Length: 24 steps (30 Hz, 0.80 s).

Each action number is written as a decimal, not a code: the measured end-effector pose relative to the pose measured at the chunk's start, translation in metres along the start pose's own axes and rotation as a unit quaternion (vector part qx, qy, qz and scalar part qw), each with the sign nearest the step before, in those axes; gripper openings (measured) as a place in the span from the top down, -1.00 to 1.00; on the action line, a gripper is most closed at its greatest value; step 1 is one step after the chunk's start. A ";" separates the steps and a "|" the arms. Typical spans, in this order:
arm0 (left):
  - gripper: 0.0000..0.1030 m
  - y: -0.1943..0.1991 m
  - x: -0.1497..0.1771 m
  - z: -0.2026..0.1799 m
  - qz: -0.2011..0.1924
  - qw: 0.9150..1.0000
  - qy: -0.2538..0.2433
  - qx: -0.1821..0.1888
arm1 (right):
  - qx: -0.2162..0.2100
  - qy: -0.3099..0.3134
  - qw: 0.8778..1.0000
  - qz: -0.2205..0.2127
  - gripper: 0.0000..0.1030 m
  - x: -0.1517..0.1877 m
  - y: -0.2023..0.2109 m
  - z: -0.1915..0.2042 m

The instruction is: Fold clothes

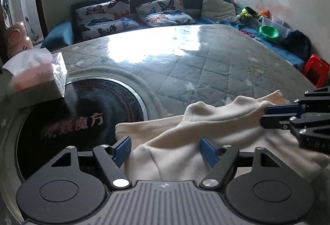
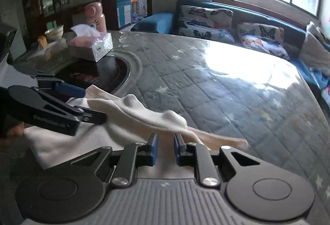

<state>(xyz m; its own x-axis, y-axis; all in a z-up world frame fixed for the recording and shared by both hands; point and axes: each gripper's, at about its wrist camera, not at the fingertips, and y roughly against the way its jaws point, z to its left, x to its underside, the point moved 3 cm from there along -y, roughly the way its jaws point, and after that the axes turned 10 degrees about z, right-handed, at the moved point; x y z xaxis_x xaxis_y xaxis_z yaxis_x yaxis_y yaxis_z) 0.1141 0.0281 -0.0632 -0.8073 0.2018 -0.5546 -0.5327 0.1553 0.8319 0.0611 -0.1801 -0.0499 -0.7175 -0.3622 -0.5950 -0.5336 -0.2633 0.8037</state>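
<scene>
Right wrist view: cream garment [image 2: 132,113] is pinched between nearly closed right gripper [image 2: 165,147]; slippage is risked, grip being thin.

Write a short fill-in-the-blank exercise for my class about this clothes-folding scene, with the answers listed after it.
1. The cream garment lies on a grey quilted table cover printed with white ____.
2. The tissue box sits beside a round ____ hotplate.
3. The left gripper has its jaws ____ around the cloth.
4. The sofa cushions carry a ____ pattern.

Answers: stars; black; open; butterfly
</scene>
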 end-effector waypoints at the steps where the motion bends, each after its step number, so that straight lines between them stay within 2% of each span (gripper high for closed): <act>1: -0.51 -0.001 -0.002 0.001 0.001 1.000 0.004 0.001 | 0.002 0.002 1.000 0.002 0.68 -0.003 -0.004 0.001; 4: -0.51 -0.004 -0.006 0.004 0.003 1.000 0.015 0.003 | 0.002 -0.013 1.000 0.013 0.68 -0.010 -0.015 -0.001; 6: -0.51 -0.005 -0.007 0.004 0.005 1.000 0.016 0.004 | -0.001 -0.014 1.000 0.003 0.67 -0.011 -0.012 0.001; 8: -0.59 -0.006 -0.007 0.004 0.006 1.000 0.014 0.002 | -0.008 -0.014 1.000 -0.006 0.54 -0.012 -0.009 0.004; 11: -0.65 -0.008 -0.006 0.005 0.007 1.000 0.022 0.001 | -0.006 -0.014 1.000 0.004 0.54 -0.010 -0.018 0.005; 15: -0.66 -0.003 -0.004 0.006 0.007 1.000 0.024 0.003 | -0.002 -0.016 1.000 -0.007 0.54 -0.009 -0.011 0.008; 18: -0.74 0.003 -0.003 0.005 -0.001 1.000 0.026 0.008 | -0.006 -0.006 1.000 -0.016 0.51 -0.007 0.002 0.017; 22: -1.00 0.015 0.000 0.005 -0.022 0.999 0.031 0.013 | -0.021 0.010 1.000 -0.010 0.44 0.002 0.009 0.035; 24: -1.00 0.021 0.003 0.004 -0.028 0.999 0.028 0.015 | -0.024 0.014 1.000 -0.008 0.44 0.008 0.009 0.044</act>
<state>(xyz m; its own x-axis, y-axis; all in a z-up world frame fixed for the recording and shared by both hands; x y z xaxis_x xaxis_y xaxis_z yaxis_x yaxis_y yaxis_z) 0.1017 0.0355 -0.0472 -0.7898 0.1369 -0.5979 -0.5707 0.1932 0.7981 0.0311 -0.1457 -0.0476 -0.6954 -0.3821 -0.6086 -0.5232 -0.3113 0.7933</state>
